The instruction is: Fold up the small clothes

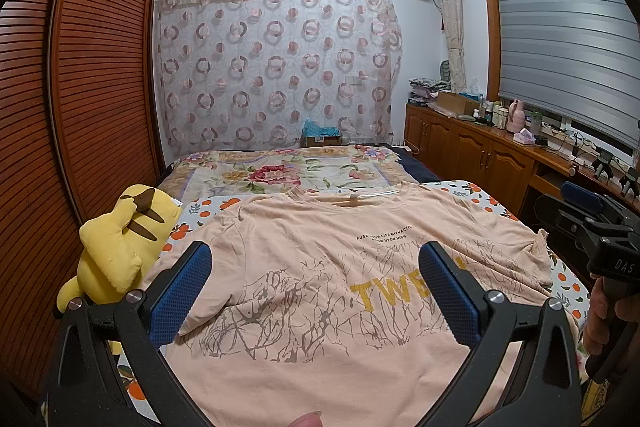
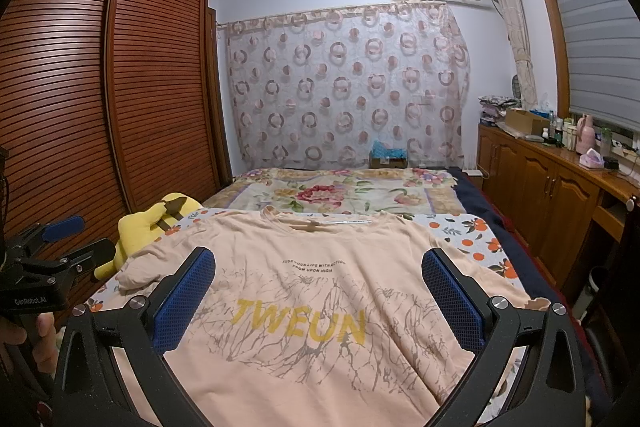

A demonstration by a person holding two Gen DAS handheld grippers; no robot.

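Left wrist view shows the peach T-shirt (image 1: 320,267) spread flat, print up, on the bed (image 1: 472,191); left gripper (image 1: 316,291) and right gripper (image 2: 320,297) both gape empty above it; folding looks unstarted; next, pinch a sleeve edge.

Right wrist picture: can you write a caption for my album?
Open right gripper above a peach T-shirt spread flat on the bed, yellow plush toy beside it.

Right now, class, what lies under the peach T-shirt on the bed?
Under the peach T-shirt lies a white sheet printed with oranges, showing around the shirt's edges. Whatever lies under the shirt's middle is covered and cannot be seen.
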